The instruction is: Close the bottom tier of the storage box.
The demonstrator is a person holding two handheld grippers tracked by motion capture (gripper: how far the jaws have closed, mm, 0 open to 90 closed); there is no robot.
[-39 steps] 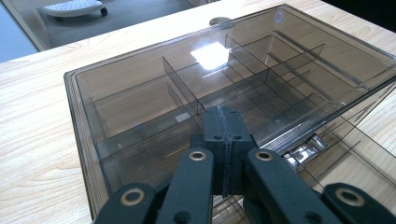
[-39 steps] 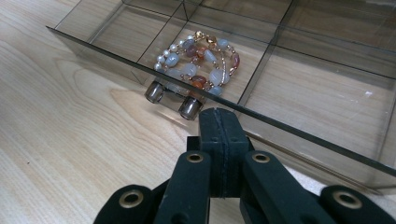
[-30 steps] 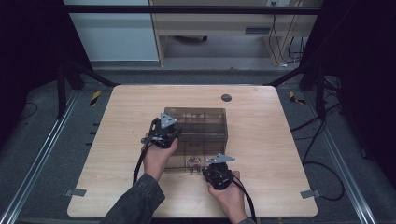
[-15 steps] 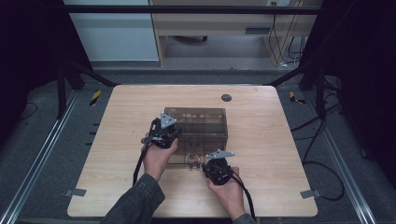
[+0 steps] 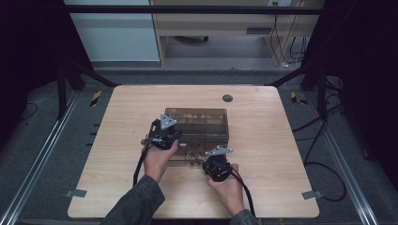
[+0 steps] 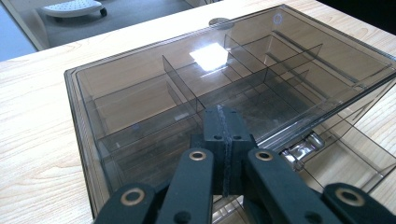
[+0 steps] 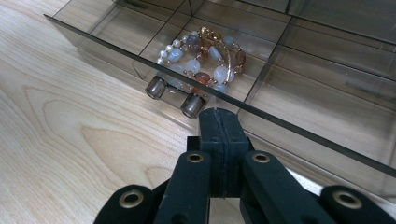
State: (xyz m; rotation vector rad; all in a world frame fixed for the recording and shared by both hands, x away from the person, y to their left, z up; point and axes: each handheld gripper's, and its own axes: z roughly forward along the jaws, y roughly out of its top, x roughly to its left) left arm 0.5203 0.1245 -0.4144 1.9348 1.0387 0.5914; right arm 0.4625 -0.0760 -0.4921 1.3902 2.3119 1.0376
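A smoky clear drawer box (image 5: 202, 123) stands mid-table. My left gripper (image 5: 172, 136) is shut, and its closed tips (image 6: 223, 117) rest against the top of the box (image 6: 187, 79) at its left near corner. The bottom drawer (image 5: 187, 158) is pulled out toward me. In one of its compartments lies a beaded bracelet (image 7: 203, 53) of pearl, blue and amber beads. The drawer's handle (image 7: 175, 95) has two round metal posts. My right gripper (image 5: 215, 158) is shut too, with its tips (image 7: 219, 116) against the drawer's front wall (image 7: 140, 60), just right of the handle.
A small dark round disc (image 5: 227, 98) lies on the wooden table (image 5: 281, 154) behind the box. Cables (image 5: 324, 140) trail off the right edge. Metal rails (image 5: 37, 159) run along both sides, and a desk (image 5: 220, 23) stands beyond the table.
My right gripper has crept slightly forward toward the box, staying at the drawer front. The left gripper has kept still on the box.
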